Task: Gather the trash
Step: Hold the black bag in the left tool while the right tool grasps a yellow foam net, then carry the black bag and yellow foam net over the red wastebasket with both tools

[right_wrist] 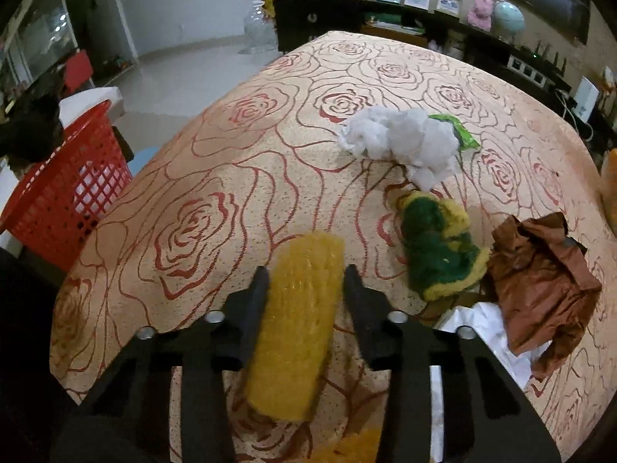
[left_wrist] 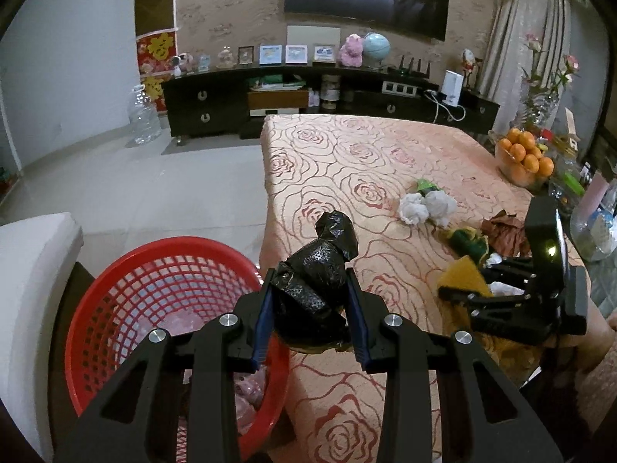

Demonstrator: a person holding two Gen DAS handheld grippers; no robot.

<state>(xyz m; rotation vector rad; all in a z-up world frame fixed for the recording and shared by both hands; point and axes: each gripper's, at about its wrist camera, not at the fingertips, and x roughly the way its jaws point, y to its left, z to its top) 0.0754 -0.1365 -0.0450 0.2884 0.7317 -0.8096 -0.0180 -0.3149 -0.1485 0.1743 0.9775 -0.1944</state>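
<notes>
My left gripper [left_wrist: 310, 281] is shut on a crumpled black plastic bag [left_wrist: 314, 270] and holds it above the table's left edge, beside the red basket [left_wrist: 115, 289] on the floor. My right gripper [right_wrist: 304, 281] is shut on a yellow bubble-wrap piece [right_wrist: 297, 328], low over the table; it also shows in the left wrist view [left_wrist: 462, 289]. On the rose-patterned tablecloth [right_wrist: 231, 162] lie white crumpled tissues [right_wrist: 405, 142], a green wrapper [right_wrist: 459, 131], a green-and-yellow sponge [right_wrist: 439, 247], a brown crumpled bag [right_wrist: 543, 281] and white paper [right_wrist: 486, 332].
A bowl of oranges [left_wrist: 524, 158], a vase and bottles stand at the table's right edge. A white seat [left_wrist: 31, 289] is left of the basket. A dark sideboard [left_wrist: 308, 100] and a large water bottle [left_wrist: 144, 115] stand across the tiled floor.
</notes>
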